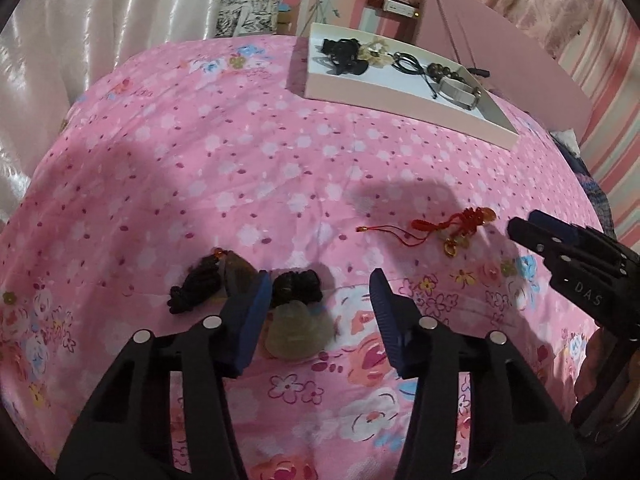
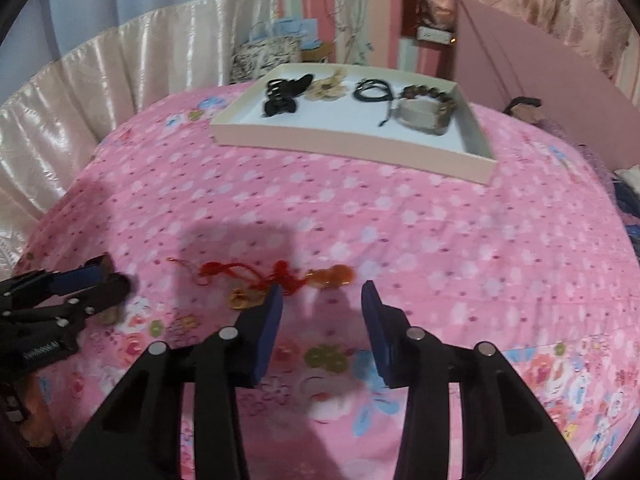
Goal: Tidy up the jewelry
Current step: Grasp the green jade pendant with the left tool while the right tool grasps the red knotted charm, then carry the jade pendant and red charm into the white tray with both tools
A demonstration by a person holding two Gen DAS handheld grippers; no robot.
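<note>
Left wrist view showed the left tongs (image 1: 318, 286) low over the near part of the bed (image 1: 240, 152), jaws apart and touching nothing that I could make out, with a pale translucent pendant (image 1: 298, 336) on a black knotted cord (image 1: 296, 286) lying between them. A second dark cord piece (image 1: 196, 286) lay just beside the left jaw. In the right wrist view the right tongs (image 2: 322, 300) were likewise apart and empty, poised just short of a red knotted charm (image 2: 276, 276) with gold coins on the bedspread. Toward the bed's far right corner sat the shallow white tray (image 2: 360, 152), already carrying a black hair clip (image 2: 284, 100), a cream flower piece (image 2: 328, 88), a black cord loop (image 2: 374, 90), a brown bead bracelet (image 2: 430, 94) and a pale band (image 2: 418, 118). By that showing the sorting looked well past halfway, with the charm and the pendant pieces left to lift and carry across.
</note>
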